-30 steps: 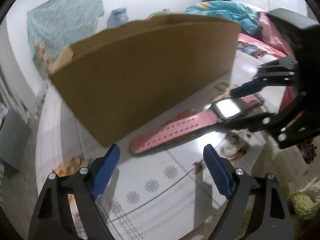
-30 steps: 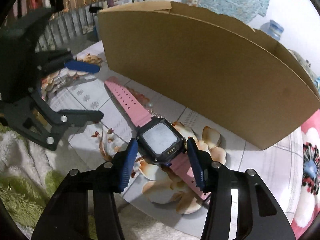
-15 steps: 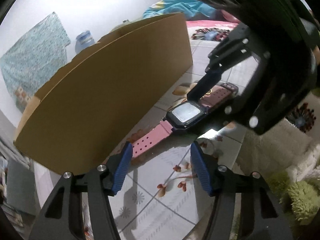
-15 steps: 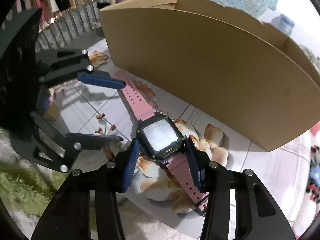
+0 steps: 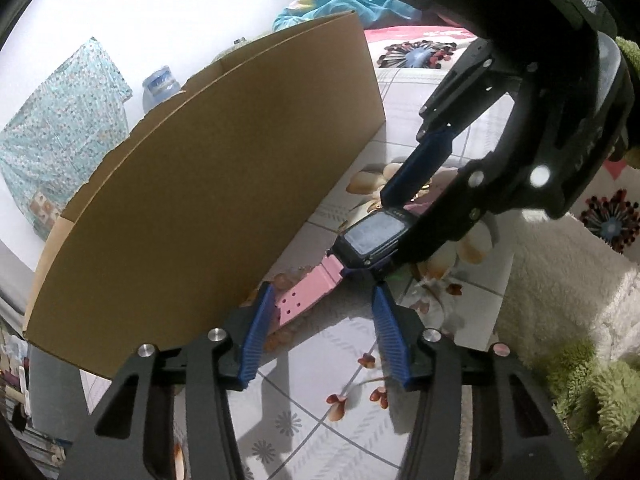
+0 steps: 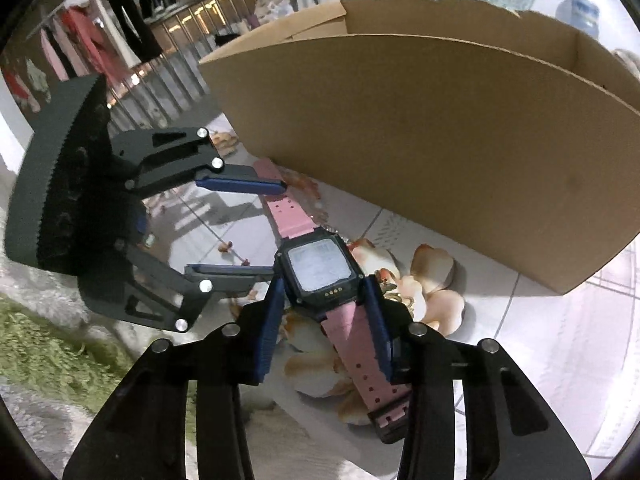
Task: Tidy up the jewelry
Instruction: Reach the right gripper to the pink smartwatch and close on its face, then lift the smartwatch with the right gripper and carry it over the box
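Pink-strapped watch [image 6: 320, 270] lies flat just in front of the cardboard box [image 6: 440, 136], its screen text unreadable. Right hand-held gripper [image 6: 324, 292] clamps its black case; left hand-held gripper [image 5: 322, 300] stands open, straddling the strap's far end.

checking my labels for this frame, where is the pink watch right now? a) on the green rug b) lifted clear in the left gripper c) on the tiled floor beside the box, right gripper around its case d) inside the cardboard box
c: the pink watch lies on the tiled floor next to the cardboard box, with the right gripper flanking its black case; the left gripper is open around the strap's far end.
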`<state>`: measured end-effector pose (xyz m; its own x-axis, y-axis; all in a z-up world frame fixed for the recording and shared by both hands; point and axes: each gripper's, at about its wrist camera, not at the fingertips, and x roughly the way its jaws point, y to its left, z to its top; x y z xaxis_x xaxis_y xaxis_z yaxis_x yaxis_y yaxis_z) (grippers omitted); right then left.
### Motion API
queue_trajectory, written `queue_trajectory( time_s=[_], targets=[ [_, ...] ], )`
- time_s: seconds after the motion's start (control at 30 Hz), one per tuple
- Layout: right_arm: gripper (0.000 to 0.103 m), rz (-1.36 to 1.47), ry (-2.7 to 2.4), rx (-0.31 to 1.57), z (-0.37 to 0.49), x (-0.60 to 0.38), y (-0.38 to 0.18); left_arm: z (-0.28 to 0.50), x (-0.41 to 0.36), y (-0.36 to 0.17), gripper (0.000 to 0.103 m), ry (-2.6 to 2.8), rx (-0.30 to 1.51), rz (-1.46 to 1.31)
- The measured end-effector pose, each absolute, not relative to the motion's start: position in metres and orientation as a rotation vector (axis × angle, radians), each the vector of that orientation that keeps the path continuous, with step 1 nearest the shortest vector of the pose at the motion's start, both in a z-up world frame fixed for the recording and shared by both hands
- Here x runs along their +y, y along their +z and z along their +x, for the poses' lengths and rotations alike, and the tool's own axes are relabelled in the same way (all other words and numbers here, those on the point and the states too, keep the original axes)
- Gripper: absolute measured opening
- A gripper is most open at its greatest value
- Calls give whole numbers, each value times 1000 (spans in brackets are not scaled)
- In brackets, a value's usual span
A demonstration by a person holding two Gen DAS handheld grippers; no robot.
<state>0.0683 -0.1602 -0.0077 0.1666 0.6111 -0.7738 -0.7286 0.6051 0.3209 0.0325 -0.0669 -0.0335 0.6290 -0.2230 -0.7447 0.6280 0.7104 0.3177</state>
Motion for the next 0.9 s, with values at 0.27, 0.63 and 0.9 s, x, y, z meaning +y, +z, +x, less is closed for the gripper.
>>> queue_trajectory(
  time_s=[0.27,0.63,0.9],
  targets=[
    [37,-30,990,1025,71,-169,-2,31,-68,-34,21,-514,751,598],
    [45,-80,801,936,44,-190,13,34,-72,-32,12,-543,746,586],
    [32,-300,610,839,15,-175,10,37,-80,-27,11,-545,713,622]
  ],
)
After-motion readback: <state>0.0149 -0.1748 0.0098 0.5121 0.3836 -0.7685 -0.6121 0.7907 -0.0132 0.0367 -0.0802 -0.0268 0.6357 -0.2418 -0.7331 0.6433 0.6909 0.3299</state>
